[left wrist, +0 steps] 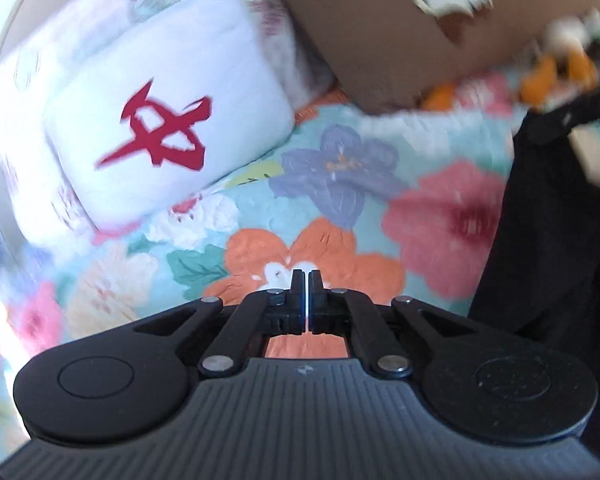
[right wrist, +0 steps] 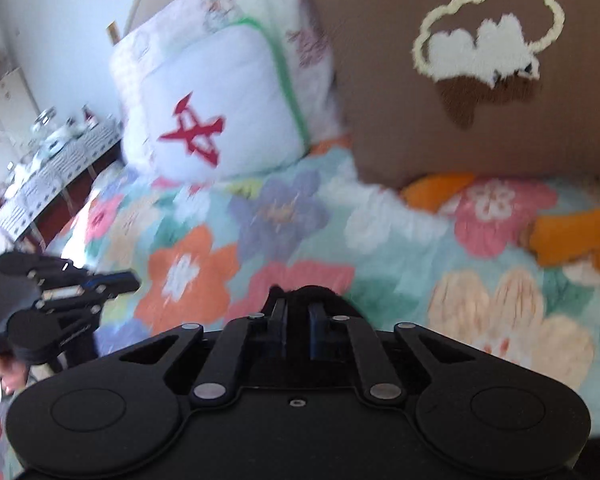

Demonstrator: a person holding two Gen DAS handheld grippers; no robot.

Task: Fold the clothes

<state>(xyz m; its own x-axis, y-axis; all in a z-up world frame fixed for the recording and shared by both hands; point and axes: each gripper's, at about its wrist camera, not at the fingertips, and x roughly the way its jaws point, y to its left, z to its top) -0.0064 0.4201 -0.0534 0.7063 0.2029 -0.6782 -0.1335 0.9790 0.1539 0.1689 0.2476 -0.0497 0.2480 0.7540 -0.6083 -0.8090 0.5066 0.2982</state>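
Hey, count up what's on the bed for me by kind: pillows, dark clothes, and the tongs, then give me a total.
Pillows: 2, the white pillow with a red mark and the brown pillow.
Black clothes: 1, the black garment, pinched in the right tongs.
Tongs: 2, the right tongs and the left tongs, shut on nothing.
Total: 5.
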